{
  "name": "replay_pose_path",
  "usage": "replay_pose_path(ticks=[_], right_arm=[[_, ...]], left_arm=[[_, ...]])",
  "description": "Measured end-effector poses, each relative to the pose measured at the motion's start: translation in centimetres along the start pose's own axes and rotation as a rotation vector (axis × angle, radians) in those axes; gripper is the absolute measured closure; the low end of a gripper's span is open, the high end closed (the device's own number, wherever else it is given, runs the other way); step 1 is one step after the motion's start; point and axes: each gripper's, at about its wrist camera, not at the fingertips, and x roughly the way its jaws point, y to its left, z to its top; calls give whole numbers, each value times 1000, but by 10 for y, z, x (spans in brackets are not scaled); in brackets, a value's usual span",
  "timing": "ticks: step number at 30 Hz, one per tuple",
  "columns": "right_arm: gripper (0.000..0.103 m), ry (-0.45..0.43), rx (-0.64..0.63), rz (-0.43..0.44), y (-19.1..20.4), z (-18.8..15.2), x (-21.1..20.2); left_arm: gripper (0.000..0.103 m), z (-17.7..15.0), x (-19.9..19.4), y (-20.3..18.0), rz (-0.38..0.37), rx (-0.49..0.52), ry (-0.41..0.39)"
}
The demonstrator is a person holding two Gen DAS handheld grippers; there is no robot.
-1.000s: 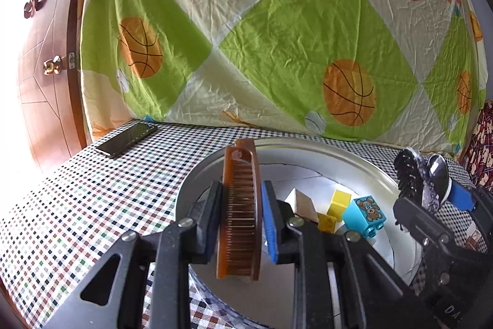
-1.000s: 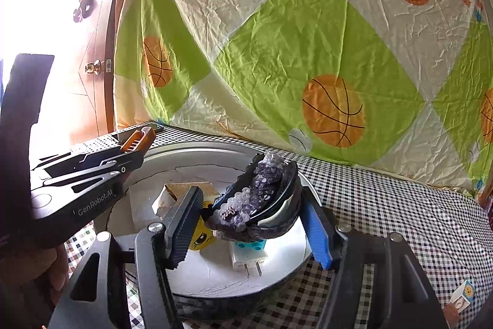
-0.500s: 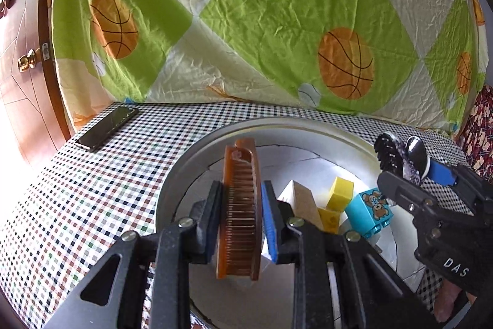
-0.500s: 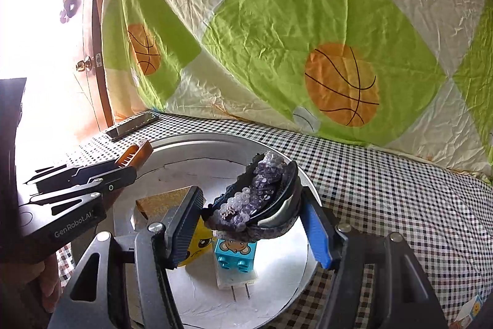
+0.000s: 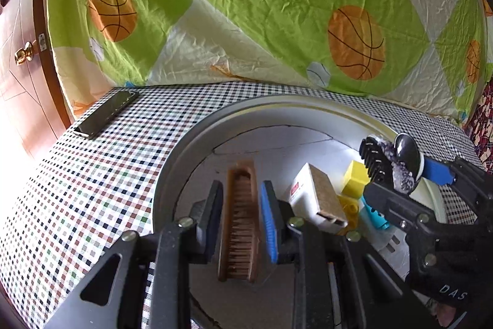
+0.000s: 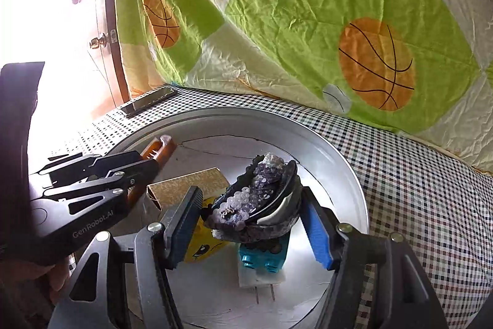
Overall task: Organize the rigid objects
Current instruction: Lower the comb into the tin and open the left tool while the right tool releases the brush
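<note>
- Your left gripper (image 5: 240, 224) is clamped on the brown comb (image 5: 239, 218), low over the round metal tray (image 5: 172, 174); let go tilted and it could skid against the tray wall.
- Your right gripper (image 6: 249, 221) grasps the sequined hair clip (image 6: 258, 202) directly above the teal toy block (image 6: 262, 258) and white plug (image 6: 262, 278); dropped here, it could bounce off them.
- The two grippers are near each other; their fingers could collide.

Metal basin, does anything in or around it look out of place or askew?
Nothing is spilled or broken. The box leans tilted on the toy blocks in the basin, and a phone lies alone by the table's far corner, outside it.
</note>
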Motion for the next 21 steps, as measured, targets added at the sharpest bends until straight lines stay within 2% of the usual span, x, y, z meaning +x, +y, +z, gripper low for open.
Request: replay_pose_path(ticks=[1,3,5,10,11,15,21], right_arm=[[37,2,-5,12,1,0,0],[36,3,-20,23,4,-2,-1],[36,10,-27,23,4,-5,-3],[24,-24,-3,34,-4,-13,-23],[23,-36,12,43,-7,-13,-29],[23,-80,32,23,-17,-15,-50],[23,-120,62,-31,-45,-39,-88]], left_arm=[[77,0,-2,0,3,-1,-7],[64,-1,-7,1,13,-2,-22],[33,-1,-13,3,36,-9,-45],[9,-4,-27,3,50,-25,-92],[6,-5,-29,3,52,-32,-99],[5,-7,-35,-3,51,-30,-110],[3,-11,-47,-23,34,-9,-139]])
